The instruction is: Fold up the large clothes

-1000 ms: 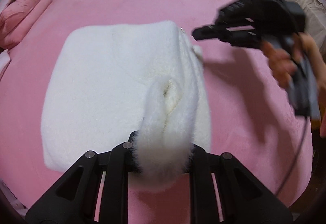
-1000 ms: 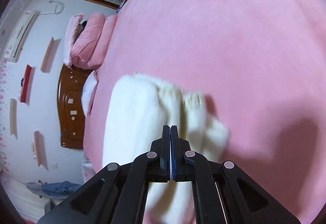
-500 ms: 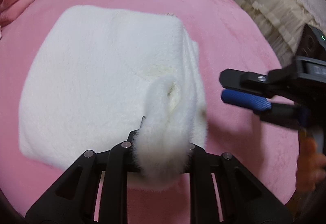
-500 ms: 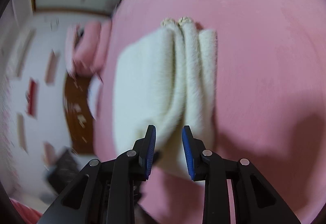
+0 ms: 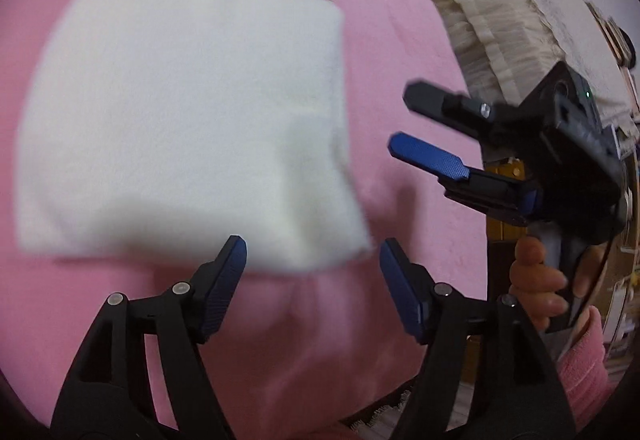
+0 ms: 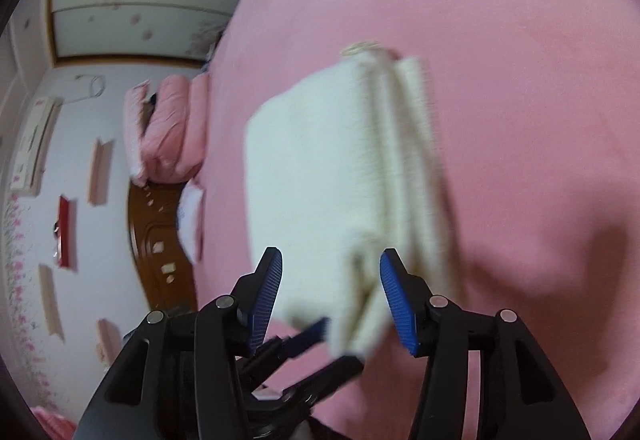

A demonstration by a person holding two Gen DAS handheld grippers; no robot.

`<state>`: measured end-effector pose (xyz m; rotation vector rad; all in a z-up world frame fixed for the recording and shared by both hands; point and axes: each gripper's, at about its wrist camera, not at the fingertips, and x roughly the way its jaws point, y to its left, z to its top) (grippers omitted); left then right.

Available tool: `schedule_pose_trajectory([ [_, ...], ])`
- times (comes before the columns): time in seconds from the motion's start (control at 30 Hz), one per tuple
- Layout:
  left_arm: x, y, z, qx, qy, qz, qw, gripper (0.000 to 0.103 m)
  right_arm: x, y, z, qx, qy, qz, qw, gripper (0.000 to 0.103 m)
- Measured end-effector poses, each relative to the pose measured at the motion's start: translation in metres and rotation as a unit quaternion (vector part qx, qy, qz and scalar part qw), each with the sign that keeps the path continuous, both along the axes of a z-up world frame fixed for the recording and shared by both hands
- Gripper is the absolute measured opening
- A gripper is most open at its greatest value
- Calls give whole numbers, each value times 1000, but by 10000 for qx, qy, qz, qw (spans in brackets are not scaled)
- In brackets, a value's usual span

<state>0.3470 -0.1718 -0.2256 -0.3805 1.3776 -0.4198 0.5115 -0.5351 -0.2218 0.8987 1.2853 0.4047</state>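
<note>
A white fluffy garment (image 5: pixel 188 108) lies folded into a thick rectangle on the pink bed (image 5: pixel 400 40). My left gripper (image 5: pixel 314 264) is open and empty just in front of the garment's near edge. My right gripper (image 5: pixel 398 120) shows in the left wrist view at the right, open, beside the garment's right edge. In the right wrist view the folded garment (image 6: pixel 336 180) shows its stacked layers, and my right gripper (image 6: pixel 330 278) is open with the garment's near corner between the fingers' line of sight. The left gripper's fingers (image 6: pixel 308 336) show below it.
Pink pillows (image 6: pixel 160 128) and a brown wooden headboard (image 6: pixel 160 240) stand at the bed's far end. A cream lace-covered surface (image 5: pixel 500 0) lies off the bed's right side. Pink bed surface surrounds the garment.
My left gripper has let go of the garment's fold and opened. My right gripper went from shut to wide open and moved close to the garment's right edge. The garment now lies flat.
</note>
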Motion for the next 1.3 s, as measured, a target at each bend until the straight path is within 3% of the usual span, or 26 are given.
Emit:
schedule_pose_trajectory([
  [0.13,7,63,7,485,162,730,9960,68,-1,40,-8,-923,526,519,9930,52],
  [0.17,10,80,6,563,188,906,9941,68,17,75,-7,-1067,698,612,9900,50],
  [0.23,19,102,1,742,176,1109,9909,68,13,96,-18,-1527,905,938,9796,10],
  [0.3,25,116,-5,960,205,1065,9895,68,5,108,-11,-1992,557,994,9733,8],
  [0.4,28,125,-10,1308,177,944,9867,68,-11,111,14,-2444,150,898,9654,6],
  [0.47,30,129,-14,1353,214,970,9858,68,-21,93,23,-2604,219,477,9641,5],
  [0.53,32,127,-20,1353,278,893,9864,68,-25,88,19,-2806,200,491,9584,5],
  [0.6,36,120,-24,1495,243,760,9855,68,-28,95,16,-3147,-59,592,9473,6],
  [0.63,37,116,-25,1654,207,653,9838,68,-30,103,17,-3430,-236,724,9363,8],
  [0.7,37,109,-20,1805,24,502,9823,68,-36,113,33,-3779,-459,684,9222,11],
  [0.77,38,106,-8,1597,-224,323,9864,68,-44,118,63,-3953,-845,343,9140,11],
  [0.83,39,106,-2,1206,-370,234,9917,68,-60,119,103,-4288,-1492,-86,8909,19],
  [0.87,41,105,-2,1011,-404,211,9938,66,-63,120,114,-4281,-1678,-170,8879,27],
  [0.9,42,104,-4,871,-379,210,9953,62,-65,121,124,-4032,-1865,-208,8957,27],
  [0.97,47,98,-16,682,-26,109,9976,27,-62,125,124,-3388,-1845,-83,9226,27],
  [1.0,52,94,-21,644,92,56,9979,24,-58,130,117,-3005,-1666,50,9391,27],
  [1.03,53,92,-24,674,128,-1,9976,23,-56,136,109,-2902,-1470,142,9455,27],
  [1.07,51,91,-26,771,92,-37,9970,16,-55,144,99,-2886,-1228,247,9492,26],
  [1.17,47,80,-47,1069,263,67,9939,1,-58,162,65,-2927,-525,624,9527,9],
  [1.2,45,82,-62,1185,417,108,9920,0,-58,168,54,-2934,-345,674,9530,5],
  [1.3,21,91,-95,1270,593,115,9901,1,-74,163,39,-2863,-367,826,9539,0],
])
